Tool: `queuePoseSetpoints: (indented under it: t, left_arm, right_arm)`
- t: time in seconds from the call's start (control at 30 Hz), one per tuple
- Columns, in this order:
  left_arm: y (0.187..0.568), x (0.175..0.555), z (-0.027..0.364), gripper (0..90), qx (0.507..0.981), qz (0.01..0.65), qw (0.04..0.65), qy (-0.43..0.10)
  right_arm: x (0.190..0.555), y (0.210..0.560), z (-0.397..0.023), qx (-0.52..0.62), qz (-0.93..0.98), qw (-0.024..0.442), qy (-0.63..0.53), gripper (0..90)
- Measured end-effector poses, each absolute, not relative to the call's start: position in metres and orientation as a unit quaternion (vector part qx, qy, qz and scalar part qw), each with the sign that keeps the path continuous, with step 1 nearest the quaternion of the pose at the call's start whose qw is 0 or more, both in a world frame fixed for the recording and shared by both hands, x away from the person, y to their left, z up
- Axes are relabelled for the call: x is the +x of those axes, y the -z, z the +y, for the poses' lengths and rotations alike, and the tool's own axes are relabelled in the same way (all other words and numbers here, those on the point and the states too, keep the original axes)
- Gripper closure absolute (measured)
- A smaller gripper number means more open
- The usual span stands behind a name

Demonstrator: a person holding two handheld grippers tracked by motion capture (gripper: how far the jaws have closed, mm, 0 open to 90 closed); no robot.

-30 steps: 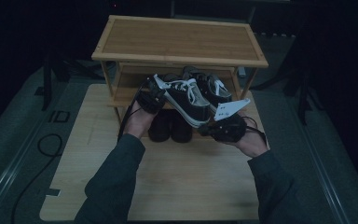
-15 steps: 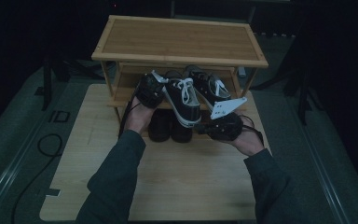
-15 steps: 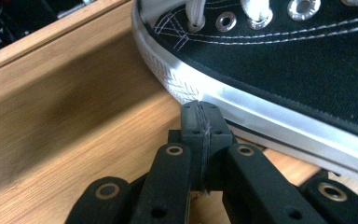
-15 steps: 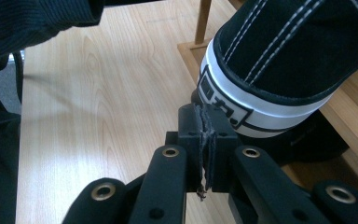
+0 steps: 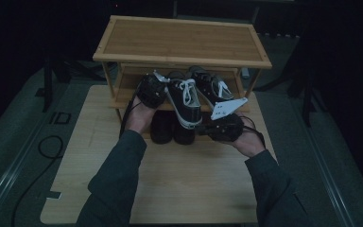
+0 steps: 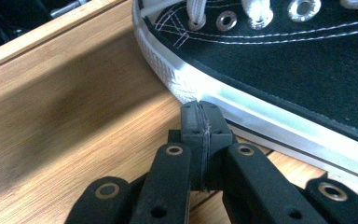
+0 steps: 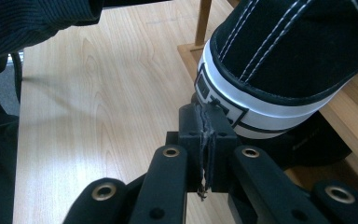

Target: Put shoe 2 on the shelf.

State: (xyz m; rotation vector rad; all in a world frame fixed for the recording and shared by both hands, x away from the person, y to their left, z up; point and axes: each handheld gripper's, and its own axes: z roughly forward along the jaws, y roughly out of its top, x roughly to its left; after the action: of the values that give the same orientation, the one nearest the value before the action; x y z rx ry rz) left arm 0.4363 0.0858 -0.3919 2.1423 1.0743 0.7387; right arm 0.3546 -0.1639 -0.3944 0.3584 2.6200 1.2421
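A black canvas sneaker (image 5: 184,101) with white laces and a white sole sits tilted at the front of the rack's middle shelf, between my two grippers. My left gripper (image 6: 200,105) is shut with nothing in it. Its tips touch the white sole (image 6: 242,107) on the sneaker's side, above the bamboo shelf board (image 6: 74,121). My right gripper (image 7: 207,109) is also shut and empty. Its tips rest against the sneaker's heel (image 7: 242,112). In the high view the left gripper (image 5: 163,94) is at the sneaker's left and the right gripper (image 5: 202,126) at its near end.
A second matching sneaker (image 5: 213,87) lies on the same shelf to the right. A dark pair of shoes (image 5: 172,130) stands below, at the rack's foot. The bamboo rack (image 5: 179,40) stands at the far end of a light wooden board (image 5: 170,179). A cable (image 5: 47,146) lies on the floor at left.
The sneaker has turned a little, so it now points more straight toward the rack. Both hands shifted only slightly with it. Both grippers stayed shut.
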Motion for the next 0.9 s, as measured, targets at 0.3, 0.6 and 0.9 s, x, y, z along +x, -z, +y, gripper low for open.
queuePoseSetpoints:
  t: [0.3, 0.6, 0.9]
  left_arm:
    - [0.391, 0.431, 0.095, 90.0, 0.816, 0.401, 0.313, -0.275]
    - [0.393, 0.428, 0.105, 90.0, 0.82, 0.395, 0.315, -0.268]
    - [0.393, 0.423, 0.105, 90.0, 0.825, 0.385, 0.319, -0.262]
  right_arm:
    - [0.354, 0.393, -0.163, 0.121, 0.891, 0.114, -0.422, 88.2]
    - [0.355, 0.393, -0.163, 0.121, 0.891, 0.113, -0.423, 89.0]
    - [0.355, 0.394, -0.16, 0.12, 0.889, 0.109, -0.428, 89.9]
